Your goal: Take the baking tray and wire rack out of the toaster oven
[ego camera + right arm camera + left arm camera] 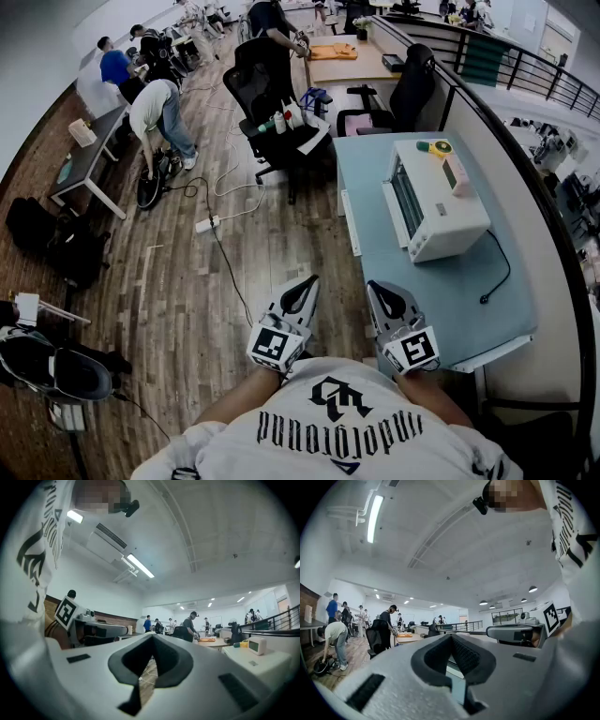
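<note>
A white toaster oven stands on the light blue table with its glass door closed and facing left. The baking tray and wire rack are hidden inside it. Both grippers hang close to my chest, short of the table's near left corner. My left gripper is shut and empty, out over the wooden floor. My right gripper is also shut and empty, beside the table's edge. The right gripper view shows the oven's top at far right, well beyond the closed jaws of the right gripper. The left gripper points level into the room.
A yellow-green object and a small white device sit on the oven. Its black cord trails over the table. Black office chairs stand beyond the table. A power strip lies on the floor; several people work at the back left.
</note>
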`<state>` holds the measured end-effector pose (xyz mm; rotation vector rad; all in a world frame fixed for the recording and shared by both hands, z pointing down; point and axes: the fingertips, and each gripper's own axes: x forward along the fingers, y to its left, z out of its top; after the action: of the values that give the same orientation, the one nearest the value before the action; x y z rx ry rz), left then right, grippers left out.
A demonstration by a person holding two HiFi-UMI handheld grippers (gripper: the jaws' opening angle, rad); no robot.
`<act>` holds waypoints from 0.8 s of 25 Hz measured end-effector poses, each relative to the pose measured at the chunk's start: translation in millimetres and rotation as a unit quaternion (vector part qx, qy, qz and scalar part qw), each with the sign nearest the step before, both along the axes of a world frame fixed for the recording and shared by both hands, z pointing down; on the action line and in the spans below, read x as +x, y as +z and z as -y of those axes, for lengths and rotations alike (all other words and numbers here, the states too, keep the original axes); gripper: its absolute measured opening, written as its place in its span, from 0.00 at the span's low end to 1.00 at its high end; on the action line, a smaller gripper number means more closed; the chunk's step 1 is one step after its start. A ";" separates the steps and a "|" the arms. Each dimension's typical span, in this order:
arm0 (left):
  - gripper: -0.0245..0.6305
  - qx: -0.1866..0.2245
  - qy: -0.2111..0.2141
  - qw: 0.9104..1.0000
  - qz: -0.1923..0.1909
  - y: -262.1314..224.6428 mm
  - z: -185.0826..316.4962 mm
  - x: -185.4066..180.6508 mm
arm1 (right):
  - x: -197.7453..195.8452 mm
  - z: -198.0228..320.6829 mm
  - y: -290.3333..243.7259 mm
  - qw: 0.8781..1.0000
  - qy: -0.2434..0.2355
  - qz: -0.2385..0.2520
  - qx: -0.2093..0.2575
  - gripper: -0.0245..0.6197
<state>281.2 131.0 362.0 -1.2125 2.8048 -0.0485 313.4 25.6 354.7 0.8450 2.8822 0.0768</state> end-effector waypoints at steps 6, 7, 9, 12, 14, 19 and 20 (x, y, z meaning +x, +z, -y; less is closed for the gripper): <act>0.05 -0.004 -0.001 1.000 -0.003 -1.9 1.7 -8.5 | -7.3 2.1 -3.4 1.000 0.000 -0.002 -0.001 0.04; 0.05 -0.004 -0.001 1.000 -0.004 -1.6 1.9 -9.0 | -7.7 2.6 -3.5 1.000 0.001 -0.002 -0.002 0.04; 0.05 -0.006 0.000 1.000 -0.005 0.0 2.1 -8.9 | -7.9 3.1 -1.6 1.000 0.002 -0.002 -0.002 0.04; 0.05 -0.007 -0.002 1.000 -0.005 3.1 -0.5 -10.0 | -9.5 1.1 2.4 1.000 0.001 -0.003 -0.003 0.04; 0.05 -0.008 -0.004 1.000 -0.006 4.7 -2.8 -12.1 | -11.4 -0.6 2.7 1.000 0.001 -0.003 -0.003 0.04; 0.05 -0.003 -0.010 1.000 -0.014 -0.9 -8.4 -17.4 | -16.1 -5.3 4.3 1.000 0.001 -0.007 0.000 0.04; 0.05 -0.002 -0.009 1.000 -0.014 -0.7 -9.1 -18.2 | -17.4 -7.4 6.2 1.000 -0.002 -0.010 -0.001 0.04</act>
<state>263.0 140.1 361.4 -1.1984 2.8405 -0.0380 295.9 32.9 360.9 0.8553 2.8992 0.0666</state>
